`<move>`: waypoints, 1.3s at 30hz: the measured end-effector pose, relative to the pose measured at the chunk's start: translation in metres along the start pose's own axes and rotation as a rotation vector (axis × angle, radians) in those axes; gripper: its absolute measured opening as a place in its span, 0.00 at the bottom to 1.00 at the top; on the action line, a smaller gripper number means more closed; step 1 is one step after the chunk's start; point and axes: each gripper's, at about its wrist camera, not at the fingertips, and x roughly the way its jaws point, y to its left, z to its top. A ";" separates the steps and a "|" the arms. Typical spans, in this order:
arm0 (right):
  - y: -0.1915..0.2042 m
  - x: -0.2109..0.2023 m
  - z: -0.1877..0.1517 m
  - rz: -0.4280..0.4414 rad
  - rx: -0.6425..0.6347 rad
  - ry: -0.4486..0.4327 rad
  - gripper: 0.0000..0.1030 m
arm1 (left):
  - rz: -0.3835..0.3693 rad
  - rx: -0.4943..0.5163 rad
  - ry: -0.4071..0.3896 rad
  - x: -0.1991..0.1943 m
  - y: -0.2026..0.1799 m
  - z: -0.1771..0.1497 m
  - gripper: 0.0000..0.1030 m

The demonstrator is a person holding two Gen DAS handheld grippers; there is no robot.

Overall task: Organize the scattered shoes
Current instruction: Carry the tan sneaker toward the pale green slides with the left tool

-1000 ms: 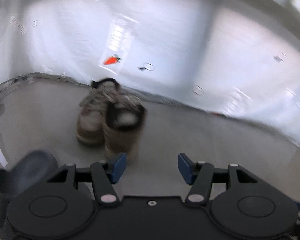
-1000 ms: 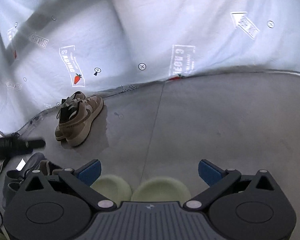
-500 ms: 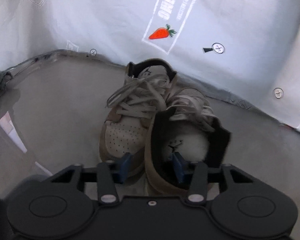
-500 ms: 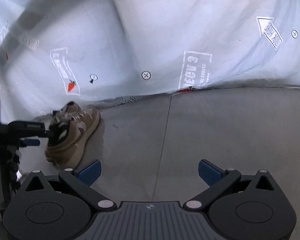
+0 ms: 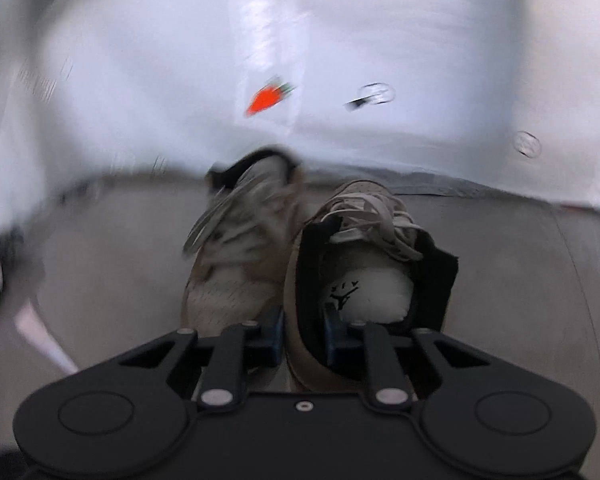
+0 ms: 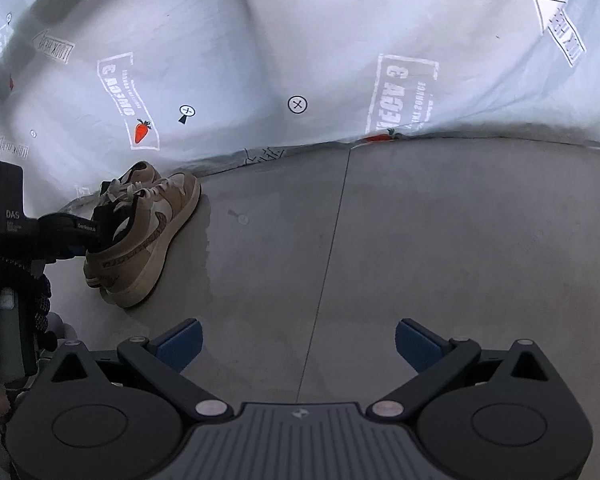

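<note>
Two tan sneakers with pale laces lie side by side on the grey floor by the white sheet. In the left wrist view, the right-hand sneaker (image 5: pixel 372 296) has its heel toward me. My left gripper (image 5: pixel 303 332) is closing, its blue pads pinching the left wall of that sneaker's heel collar. The other sneaker (image 5: pixel 236 248) is blurred and lies just left of it. In the right wrist view, the pair (image 6: pixel 152 240) is at the left with the left gripper (image 6: pixel 80 232) at its heel. My right gripper (image 6: pixel 298 344) hangs open over bare floor, holding nothing.
A white printed sheet (image 6: pixel 300 40) hangs behind as a backdrop and meets the grey floor (image 6: pixel 440 240) just past the sneakers. A thin seam (image 6: pixel 332 240) runs across the floor. A gloved hand (image 6: pixel 16 280) holds the left gripper's handle at the far left.
My left gripper came in low to the sneakers and its jaws narrowed onto the right-hand sneaker's heel collar. The right wrist view slid off two pale green shapes in front of its fingers.
</note>
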 end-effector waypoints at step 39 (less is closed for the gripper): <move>-0.028 -0.011 0.008 -0.118 0.065 -0.040 0.99 | -0.345 -0.018 0.124 0.033 -0.039 -0.004 0.16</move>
